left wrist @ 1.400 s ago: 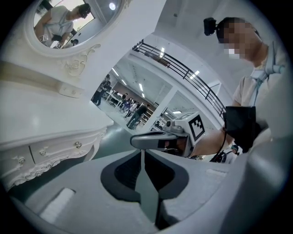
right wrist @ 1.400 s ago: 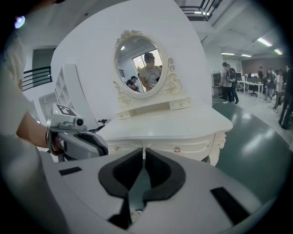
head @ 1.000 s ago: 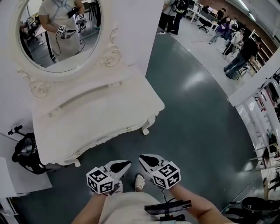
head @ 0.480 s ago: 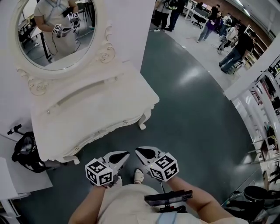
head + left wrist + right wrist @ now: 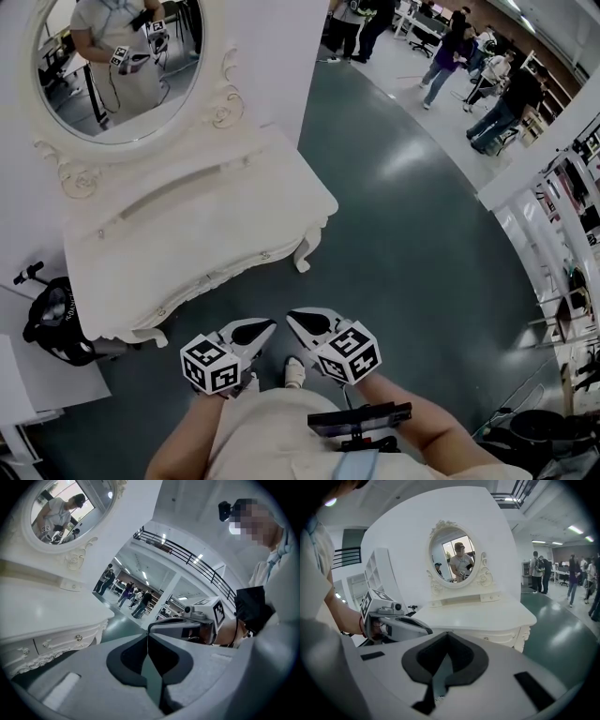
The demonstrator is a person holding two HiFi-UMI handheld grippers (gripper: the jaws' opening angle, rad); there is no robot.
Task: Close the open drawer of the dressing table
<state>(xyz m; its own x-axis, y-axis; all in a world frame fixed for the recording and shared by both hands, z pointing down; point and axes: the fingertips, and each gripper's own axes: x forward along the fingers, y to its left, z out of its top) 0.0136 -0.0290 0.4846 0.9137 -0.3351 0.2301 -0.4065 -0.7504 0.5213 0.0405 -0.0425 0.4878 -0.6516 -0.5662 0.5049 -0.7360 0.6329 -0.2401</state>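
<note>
The white dressing table (image 5: 187, 244) stands against the wall at the upper left, with an oval mirror (image 5: 112, 66) above it. Its drawer fronts (image 5: 44, 644) with small knobs lie flush along the carved front; no drawer stands out in any view. My left gripper (image 5: 272, 324) and right gripper (image 5: 290, 317) hang side by side over the floor, a short way in front of the table, touching nothing. The left gripper's (image 5: 147, 634) jaws are shut and empty. The right gripper's (image 5: 447, 633) jaws have just been closing and meet with nothing between them.
A black bag (image 5: 56, 328) lies on the floor by the table's left end. Dark green floor (image 5: 403, 244) spreads to the right. White shelving (image 5: 562, 244) stands at the far right and several people (image 5: 487, 84) stand far off. My shoe (image 5: 294, 372) shows below the grippers.
The head view has drifted, so the table sits slightly higher and further left. Both grippers remain together in front of my body, away from the table.
</note>
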